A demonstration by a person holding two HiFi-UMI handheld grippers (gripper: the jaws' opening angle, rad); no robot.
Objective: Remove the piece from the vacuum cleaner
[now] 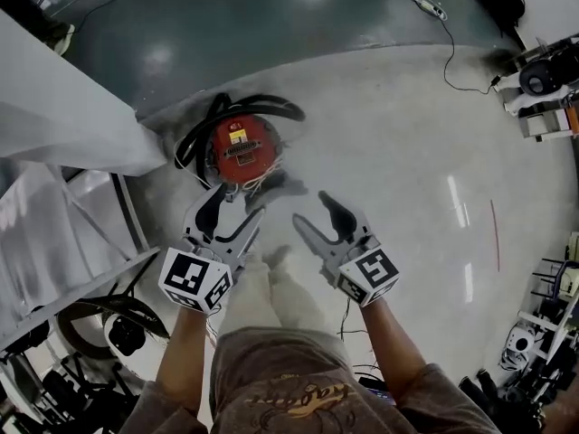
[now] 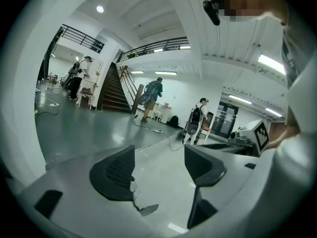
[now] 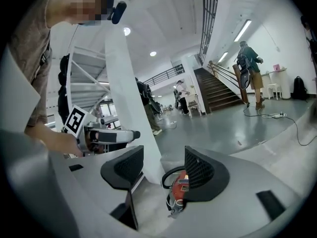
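1. Hovering at left: left gripper (image 1: 237,208), jaws spread wide, nothing but floor between them.
2. Vacuum cleaner (image 1: 242,147): round red body, set on the pale floor (image 1: 398,152) just beyond the left gripper's tips; black hose (image 1: 262,105) curled round its far side; touched by neither gripper.
3. Right gripper (image 1: 310,208): jaws spread wide, holding nothing; near the vacuum cleaner, to its right, apart from it.

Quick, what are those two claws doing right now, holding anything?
Left gripper: jaws open, holding nothing.
Right gripper: jaws open, holding nothing.
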